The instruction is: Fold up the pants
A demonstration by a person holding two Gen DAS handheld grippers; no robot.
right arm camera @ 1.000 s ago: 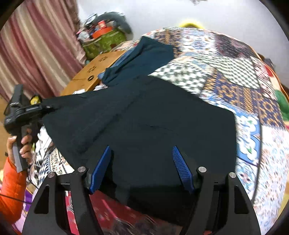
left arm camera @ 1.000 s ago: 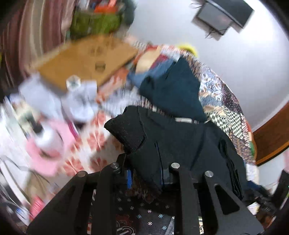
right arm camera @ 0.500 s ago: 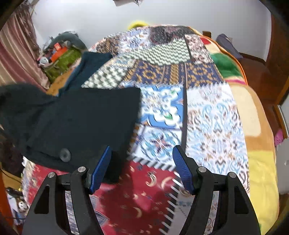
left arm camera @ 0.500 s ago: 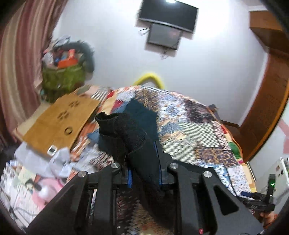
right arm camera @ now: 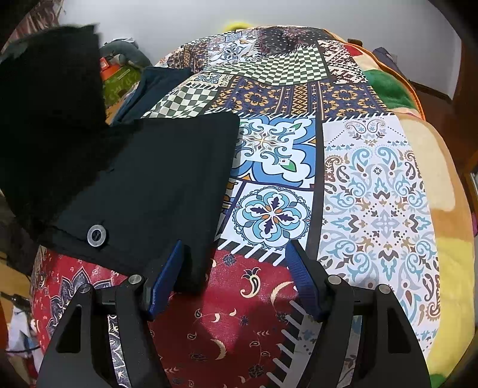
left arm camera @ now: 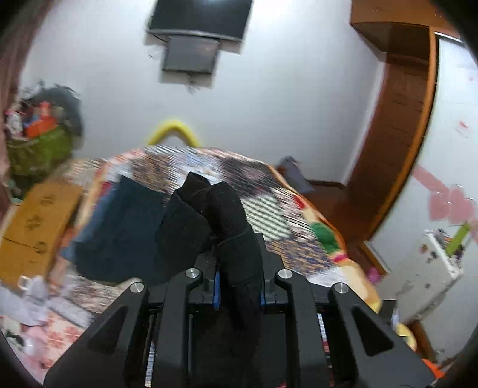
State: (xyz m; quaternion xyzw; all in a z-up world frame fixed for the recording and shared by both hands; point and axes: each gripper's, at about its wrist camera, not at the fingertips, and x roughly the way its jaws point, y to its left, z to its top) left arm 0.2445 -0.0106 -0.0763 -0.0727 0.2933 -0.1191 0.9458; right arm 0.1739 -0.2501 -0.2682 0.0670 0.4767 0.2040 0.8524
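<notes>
The black pants lie folded on the patchwork bed cover, at the left of the right wrist view, with a metal button near the front edge. A lifted part of them hangs blurred at the far left. My right gripper is open and empty, low over the bed, its left finger at the pants' near corner. My left gripper is shut on a bunch of the black pants fabric and holds it up above the bed.
A dark teal garment lies on the bed's far left. The patchwork bed cover fills the right. A wooden board, a green basket, a wall TV and a wooden door frame surround the bed.
My left gripper has lifted and swung the pants fabric up and rightward over the bed. The pants have gone from spread wide to folded at the left. My right gripper stays open.
</notes>
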